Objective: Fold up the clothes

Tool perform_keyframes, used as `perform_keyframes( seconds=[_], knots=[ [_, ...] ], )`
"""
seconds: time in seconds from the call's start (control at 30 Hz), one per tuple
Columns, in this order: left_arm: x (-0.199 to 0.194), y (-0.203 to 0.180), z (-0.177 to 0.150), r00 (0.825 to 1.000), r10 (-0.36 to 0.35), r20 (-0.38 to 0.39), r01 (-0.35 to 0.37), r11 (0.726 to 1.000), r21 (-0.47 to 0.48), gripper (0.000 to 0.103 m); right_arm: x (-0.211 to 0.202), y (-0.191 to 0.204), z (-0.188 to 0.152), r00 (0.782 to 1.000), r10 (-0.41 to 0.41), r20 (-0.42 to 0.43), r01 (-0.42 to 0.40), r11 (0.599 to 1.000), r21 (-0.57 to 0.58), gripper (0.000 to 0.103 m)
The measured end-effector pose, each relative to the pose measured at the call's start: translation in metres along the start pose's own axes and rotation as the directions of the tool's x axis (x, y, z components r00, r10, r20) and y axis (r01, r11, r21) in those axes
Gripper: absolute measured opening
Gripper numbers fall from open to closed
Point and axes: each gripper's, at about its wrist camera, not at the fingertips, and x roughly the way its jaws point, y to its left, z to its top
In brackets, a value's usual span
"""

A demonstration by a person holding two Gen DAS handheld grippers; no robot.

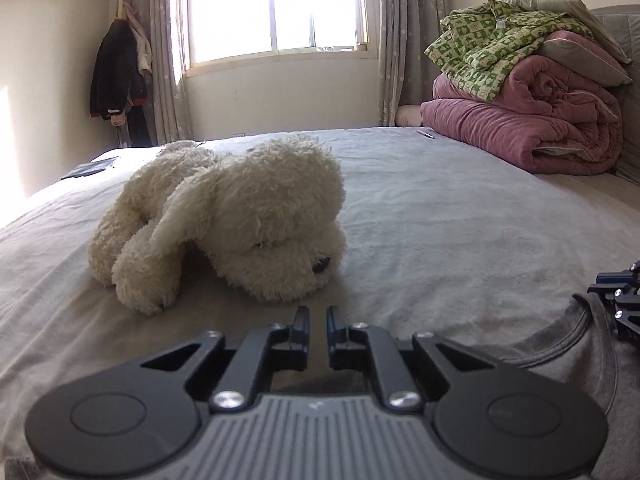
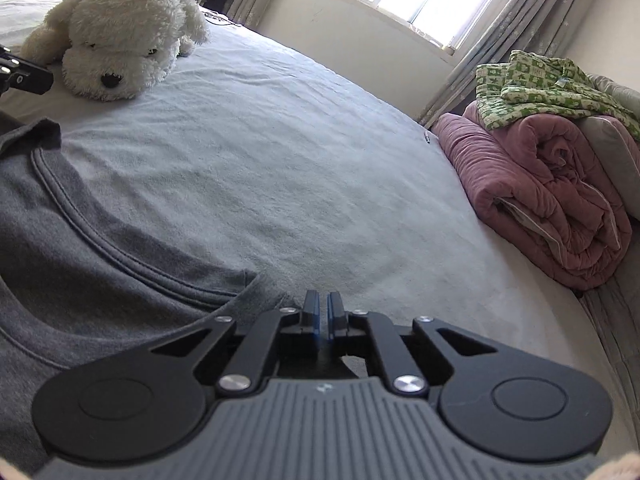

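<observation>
On the bed [image 2: 304,168], spread with one pale sheet, lies a single grey T-shirt [image 2: 80,248], flat near the front edge with its ribbed collar facing the middle of the mattress. It fills the lower left of the right wrist view and shows as a grey patch at the lower right of the left wrist view.

Two grippers are in sight. The left gripper [image 1: 318,314] hangs low over bare sheet, its jaws nearly together with a thin gap between them and nothing in that gap; the cloth sits off to its right. The right gripper [image 2: 323,300] has its jaws drawn almost shut, blue pads close together, right at the shirt's edge. Whether fabric is pinched between those pads cannot be told, since the tips hide the spot.

One cream plush dog [image 1: 224,216] lies on its belly just ahead of the left gripper, directly between it and the far half of the bed. At the right end, one folded pink quilt [image 2: 536,196] carries one green-and-cream patterned garment [image 2: 548,92] on top. A small pen [image 1: 425,133] rests on the sheet near the quilt. Beyond the bed is one bright window [image 1: 276,8] with a curtain [image 1: 404,40] at each side, and dark clothes [image 1: 116,72] hang in the left corner.
</observation>
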Motion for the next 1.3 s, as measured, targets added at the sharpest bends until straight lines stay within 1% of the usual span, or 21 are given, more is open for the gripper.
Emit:
perform_keyframes(
  seconds=[0.07,0.13,0.17,0.2,0.3,0.4,0.47,0.5,0.53,0.57,0.6,0.63,0.7,0.8,0.83,0.97,1.07,1.2,1.23,1.27,1.3],
  knots=[
    [-0.001,0.014,0.002,0.997,-0.071,-0.032,0.068,0.995,-0.069,0.036,-0.008,-0.010,0.005,1.000,0.023,0.004,-0.023,0.999,0.034,0.027],
    [-0.001,0.023,0.001,0.990,-0.129,-0.056,0.122,0.985,-0.118,0.039,-0.018,-0.026,0.011,0.998,0.058,0.011,-0.059,0.992,0.112,0.047],
    [0.000,0.025,-0.001,0.986,-0.152,-0.065,0.142,0.981,-0.134,0.042,-0.021,-0.033,0.012,0.995,0.097,0.013,-0.098,0.980,0.171,0.049],
    [0.001,0.027,-0.003,0.982,-0.173,-0.074,0.161,0.976,-0.146,0.043,-0.024,-0.039,0.014,0.991,0.135,0.017,-0.135,0.964,0.228,0.049],
    [0.011,0.011,-0.010,0.983,-0.144,-0.114,0.137,0.988,-0.071,0.043,-0.021,-0.042,0.008,0.978,0.205,0.047,-0.210,0.924,0.319,0.049],
    [0.016,-0.002,-0.014,0.983,-0.122,-0.135,0.122,0.992,-0.007,0.038,-0.008,-0.032,-0.001,0.977,0.210,0.024,-0.207,0.928,0.309,0.049],
    [0.016,-0.002,-0.014,0.980,-0.145,-0.138,0.145,0.989,-0.011,0.022,-0.007,-0.021,-0.012,0.978,0.205,0.032,-0.205,0.930,0.305,0.049],
    [0.015,-0.004,-0.014,0.979,-0.151,-0.140,0.152,0.988,-0.007,0.018,-0.010,-0.017,-0.017,0.979,0.201,0.047,-0.205,0.930,0.305,0.049],
    [0.014,-0.006,-0.014,0.978,-0.156,-0.140,0.157,0.988,-0.001,0.008,-0.012,-0.017,-0.016,0.978,0.202,0.049,-0.207,0.930,0.304,0.048],
    [0.013,-0.009,-0.013,0.981,-0.142,-0.134,0.145,0.989,0.013,0.003,-0.013,-0.017,-0.015,0.978,0.203,0.051,-0.209,0.930,0.302,0.044],
    [0.012,-0.012,-0.012,0.985,-0.118,-0.122,0.123,0.992,0.027,0.001,-0.014,-0.015,-0.015,0.978,0.202,0.058,-0.211,0.933,0.291,0.028],
    [0.010,-0.014,-0.011,0.990,-0.095,-0.106,0.099,0.994,0.037,0.001,-0.016,-0.013,-0.014,0.977,0.202,0.065,-0.212,0.936,0.280,0.013],
    [0.002,-0.012,-0.006,0.997,-0.057,-0.051,0.059,0.998,0.033,0.001,-0.020,-0.009,-0.013,0.980,0.180,0.082,-0.195,0.947,0.256,0.008],
    [-0.004,-0.010,-0.001,1.000,0.008,0.009,-0.008,1.000,0.023,0.001,-0.027,-0.006,-0.008,0.983,0.139,0.124,-0.166,0.954,0.248,0.008],
    [-0.002,-0.010,-0.002,1.000,0.022,0.006,-0.022,0.999,0.030,0.001,-0.028,-0.006,-0.007,0.983,0.130,0.133,-0.160,0.956,0.246,0.008],
    [0.023,-0.015,-0.015,0.995,0.056,-0.078,-0.051,0.996,0.069,0.001,-0.009,-0.001,-0.009,0.986,0.144,0.080,-0.159,0.959,0.237,0.008],
    [0.022,-0.011,-0.015,0.996,0.048,-0.081,-0.045,0.998,0.046,0.002,-0.008,-0.003,-0.009,0.985,0.151,0.079,-0.166,0.955,0.246,0.008],
    [0.020,-0.008,-0.015,0.996,0.043,-0.082,-0.040,0.999,0.030,0.004,-0.010,-0.004,-0.010,0.985,0.149,0.087,-0.167,0.953,0.252,0.014],
    [0.017,-0.008,-0.013,0.996,0.048,-0.076,-0.046,0.999,0.024,0.011,-0.011,-0.003,-0.009,0.986,0.144,0.087,-0.162,0.956,0.246,0.016],
    [0.015,-0.008,-0.011,0.996,0.053,-0.070,-0.052,0.998,0.019,0.025,-0.013,-0.003,-0.008,0.986,0.144,0.085,-0.161,0.956,0.246,0.017],
    [0.012,-0.007,-0.010,0.996,0.057,-0.063,-0.056,0.998,0.012,0.033,-0.016,-0.008,-0.006,0.984,0.154,0.085,-0.171,0.950,0.262,0.021]
  ],
)
